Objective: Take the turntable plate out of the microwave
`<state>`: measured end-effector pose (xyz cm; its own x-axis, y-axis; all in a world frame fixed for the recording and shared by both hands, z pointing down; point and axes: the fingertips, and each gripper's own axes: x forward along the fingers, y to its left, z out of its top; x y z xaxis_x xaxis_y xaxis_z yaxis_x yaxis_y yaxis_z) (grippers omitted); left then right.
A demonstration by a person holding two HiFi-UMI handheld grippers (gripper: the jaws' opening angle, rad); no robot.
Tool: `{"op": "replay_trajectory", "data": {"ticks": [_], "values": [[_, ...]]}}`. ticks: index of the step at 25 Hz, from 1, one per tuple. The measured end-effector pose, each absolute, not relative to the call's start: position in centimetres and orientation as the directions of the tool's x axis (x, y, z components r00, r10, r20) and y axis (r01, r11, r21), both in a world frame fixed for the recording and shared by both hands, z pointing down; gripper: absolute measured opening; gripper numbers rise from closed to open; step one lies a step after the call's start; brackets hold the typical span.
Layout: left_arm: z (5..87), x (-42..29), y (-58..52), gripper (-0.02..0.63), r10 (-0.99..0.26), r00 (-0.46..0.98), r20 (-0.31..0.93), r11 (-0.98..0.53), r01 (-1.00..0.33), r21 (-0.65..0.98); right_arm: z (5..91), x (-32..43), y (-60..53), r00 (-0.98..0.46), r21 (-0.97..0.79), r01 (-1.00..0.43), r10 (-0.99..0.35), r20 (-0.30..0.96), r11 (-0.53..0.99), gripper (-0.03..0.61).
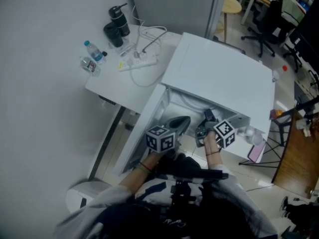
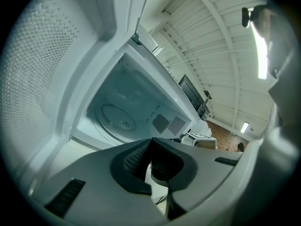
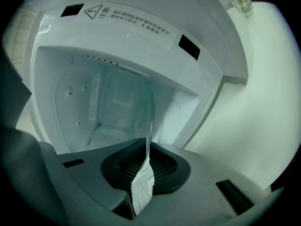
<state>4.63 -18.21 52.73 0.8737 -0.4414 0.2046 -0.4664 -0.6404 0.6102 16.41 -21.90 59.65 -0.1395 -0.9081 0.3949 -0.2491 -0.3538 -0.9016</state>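
The white microwave [image 1: 219, 73] stands with its door [image 1: 144, 128] swung open to the left. In the right gripper view the clear glass turntable plate [image 3: 149, 121] shows edge-on as a thin line running into the cavity. My right gripper [image 3: 145, 166] is shut on its near rim. In the left gripper view the plate [image 2: 118, 118] lies low in the cavity [image 2: 141, 98]. My left gripper [image 2: 151, 161] is shut with nothing in it, in front of the opening and beside the door [image 2: 42, 79]. In the head view both the left gripper [image 1: 179, 124] and the right gripper [image 1: 207, 122] sit at the cavity mouth.
The white table [image 1: 107, 86] left of the microwave carries a water bottle [image 1: 93, 51], black cups [image 1: 117, 26] and a power strip [image 1: 139, 59] with cables. Office chairs [image 1: 266, 24] stand at the back right. A wooden surface [image 1: 299, 158] lies to the right.
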Motion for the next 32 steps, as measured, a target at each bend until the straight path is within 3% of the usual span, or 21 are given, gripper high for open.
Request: {"op": "replay_trajectory", "data": {"ticks": [6,11,17,29,31,32], "values": [[54.6,5.0,-17.6,0.001,-0.409,0.882,0.234,-0.583,-0.450,0.677,59.2,16.3,-19.7,-0.163,-0.911,-0.234,-0.910,0.380,-0.339,0.021],[55.4,5.1,-18.0,0.116,-0.408,0.892,0.195,-0.428,-0.376,0.822,59.1,16.1,-17.7,-0.181,-0.911,-0.236,-0.905,0.384,-0.339,0.023],[58.4,5.3,-18.6,0.120,-0.409,0.879,0.246,-0.351,-0.401,0.846,59.6,16.2,-16.3,-0.188,-0.904,-0.266,-0.902,0.389,-0.334,0.023],[61.6,7.3,-21.1,0.120,-0.444,0.870,0.214,-0.155,-0.310,0.938,60.0,15.6,-14.7,-0.239,-0.904,-0.302,-0.894,0.379,-0.302,0.025],[61.6,7.5,-21.5,0.053,-0.453,0.869,0.199,-0.138,-0.289,0.947,60.4,15.2,-14.2,-0.256,-0.901,-0.306,-0.885,0.389,-0.307,0.026],[61.5,7.5,-21.6,0.050,-0.458,0.868,0.190,-0.129,-0.277,0.952,60.6,15.0,-14.0,-0.266,-0.899,-0.311,-0.880,0.394,-0.309,0.028]]}}
